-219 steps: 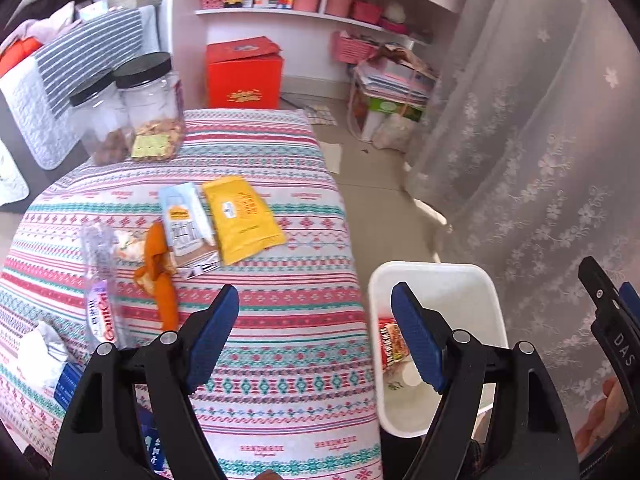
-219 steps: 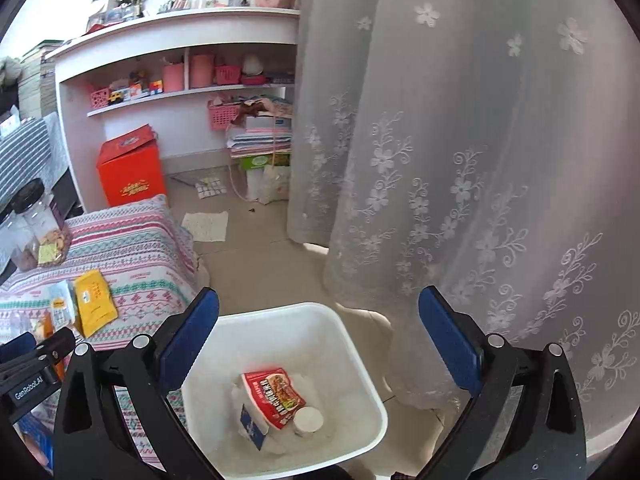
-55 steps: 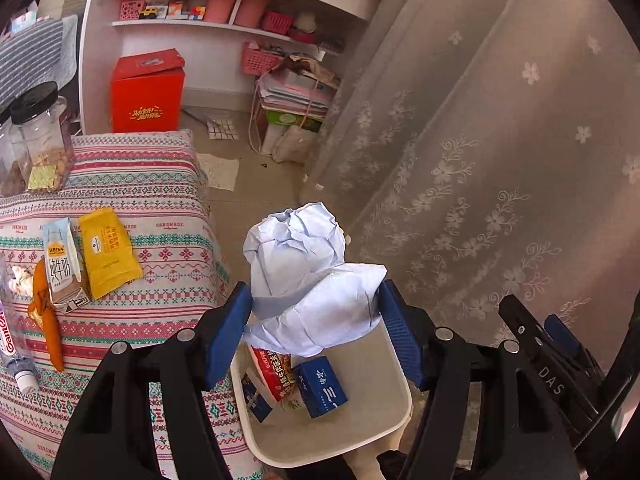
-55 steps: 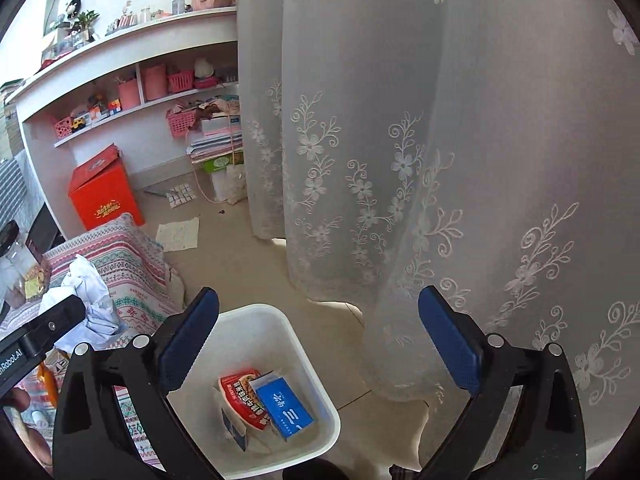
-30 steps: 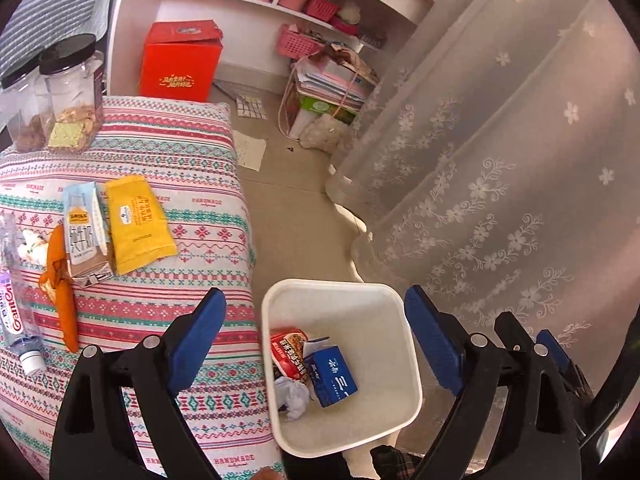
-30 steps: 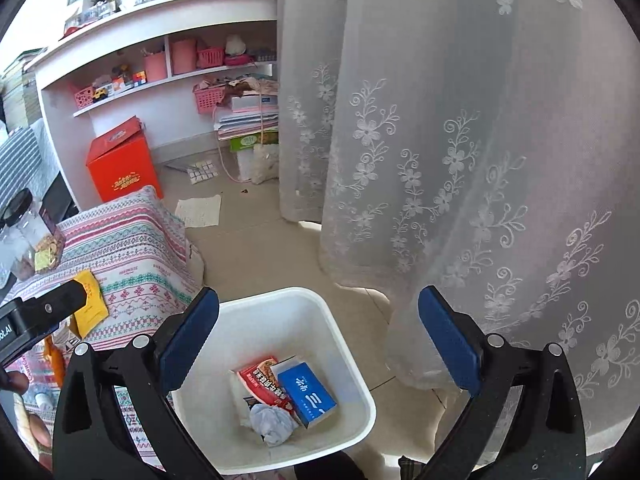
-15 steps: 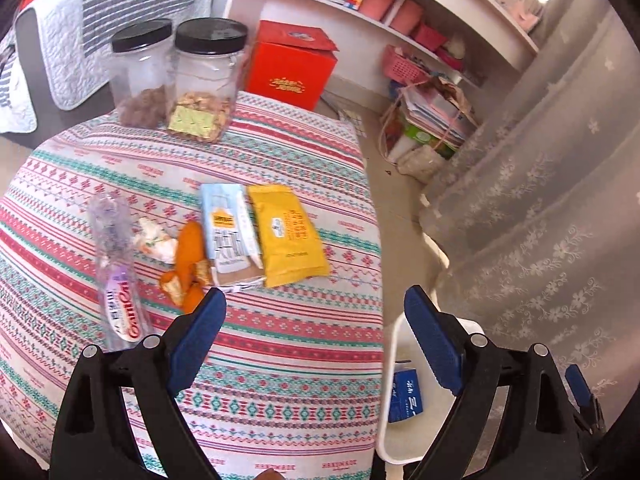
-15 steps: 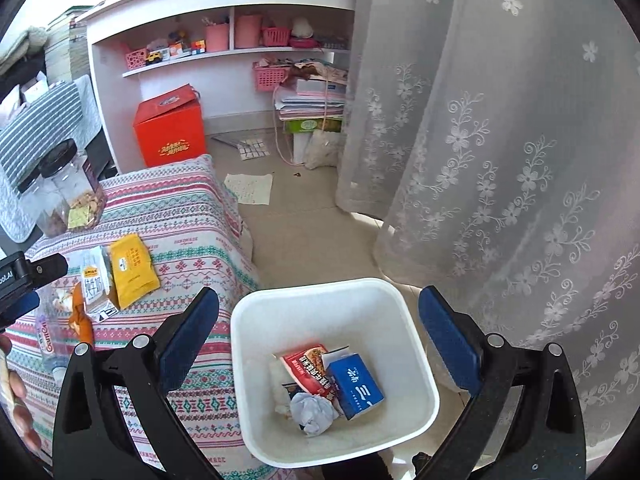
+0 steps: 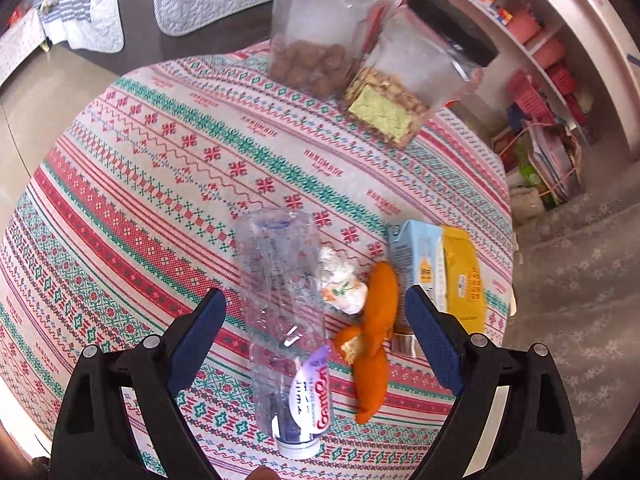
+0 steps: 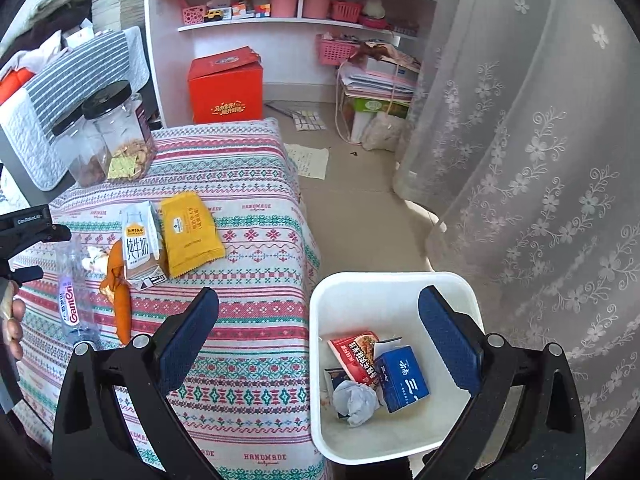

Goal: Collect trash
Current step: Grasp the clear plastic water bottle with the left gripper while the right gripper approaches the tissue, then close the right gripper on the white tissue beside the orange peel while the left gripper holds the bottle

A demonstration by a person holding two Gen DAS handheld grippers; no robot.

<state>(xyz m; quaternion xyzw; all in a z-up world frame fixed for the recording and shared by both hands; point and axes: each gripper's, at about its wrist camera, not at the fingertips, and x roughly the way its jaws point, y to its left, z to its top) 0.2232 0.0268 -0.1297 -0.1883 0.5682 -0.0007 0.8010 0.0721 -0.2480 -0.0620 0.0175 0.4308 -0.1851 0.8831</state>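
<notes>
Patterned tablecloth [image 9: 168, 184] covers a low table beside a lace curtain [image 10: 540, 160], shelving at the back of the room.

Step in hand, by my reading: L gripper [image 9: 316, 336] is lining up a fresh pick from the trash on the table. Its claw is spread wide, empty, hovering above the cloth w/ a crushed clear plastic bottle [image 9: 286, 320] lying between the blue pads, cap end toward the camera. Just right of the bottle: a small crumpled white wrapper [image 9: 342, 284], then orange peel [image 9: 372, 344], also inside the claw's span. Next move prob. calls for dropping straight down and closing across the bottle body; crushed plastic likely to flex or slip, so a mid-body grip seems safest. Peel touches or nearly touches the bottle; cannot tell which.

R gripper [image 10: 318, 340] also wide, nothing held, parked above the table edge and the bin.

Containers:
- White bin [image 10: 348, 288] on floor, just beside table: red snack packet [image 10: 356, 354], blue carton [image 10: 402, 378], grey-white crumpled paper [image 10: 356, 398]. Plenty of room left.
- Farther on the cloth: milk carton [image 9: 414, 264] and yellow packet [image 9: 464, 280], lying touching.
- Far edge: two black-lidded clear jars, the left jar [image 9: 316, 28] holding brown lumps and the right jar [image 9: 416, 76] holding biscuit-like pieces. Approx. one-third full each; not trash in my judgement.
</notes>
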